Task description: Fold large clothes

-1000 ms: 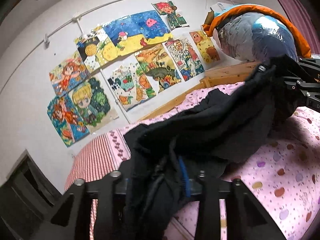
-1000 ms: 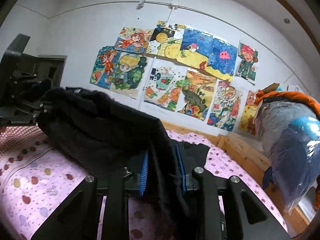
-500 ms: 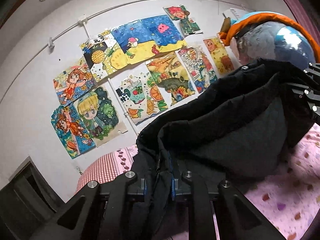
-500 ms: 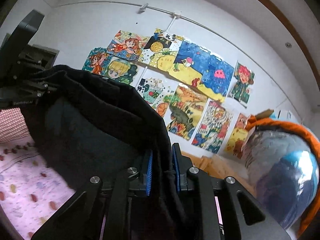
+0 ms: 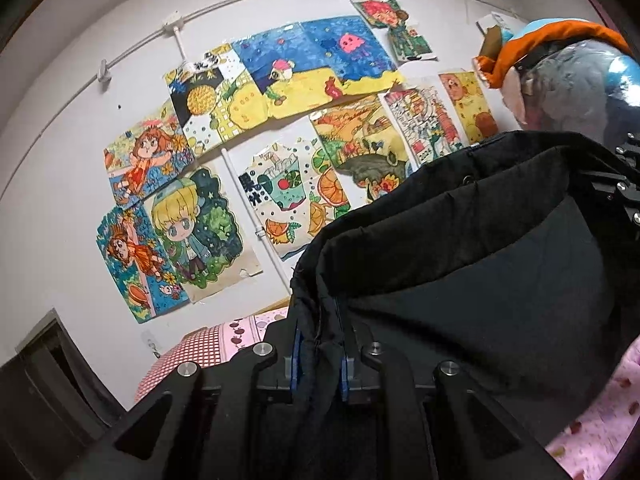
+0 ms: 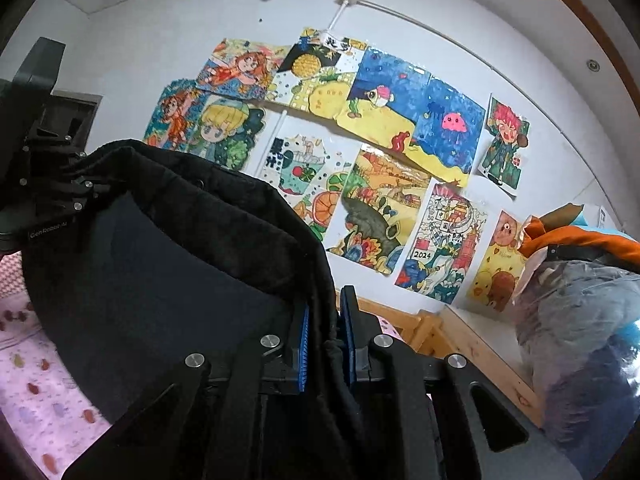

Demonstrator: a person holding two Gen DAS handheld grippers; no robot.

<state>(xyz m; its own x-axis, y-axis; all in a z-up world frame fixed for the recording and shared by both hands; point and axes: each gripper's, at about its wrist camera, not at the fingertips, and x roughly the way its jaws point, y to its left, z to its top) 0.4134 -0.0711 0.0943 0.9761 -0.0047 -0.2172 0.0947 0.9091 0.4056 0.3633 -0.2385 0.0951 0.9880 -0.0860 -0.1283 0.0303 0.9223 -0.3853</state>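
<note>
Big black soft cloth garment (image 5: pixel 460 280) hangs above pink spotted bed (image 6: pixel 36 412), stretched between both tongs. Left tongs (image 5: pixel 319 354) just squeezed shut on hem. Right tongs (image 6: pixel 326 344) same. Floppy, bulky, likely heavy. Best hold: thick edge, corners.

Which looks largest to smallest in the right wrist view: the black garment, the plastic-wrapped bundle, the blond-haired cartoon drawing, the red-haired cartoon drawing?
1. black garment, though it is nearest the camera, which enlarges it
2. plastic-wrapped bundle
3. blond-haired cartoon drawing
4. red-haired cartoon drawing

The two drawings hang on the same wall, so their order is fairly sure.
</note>
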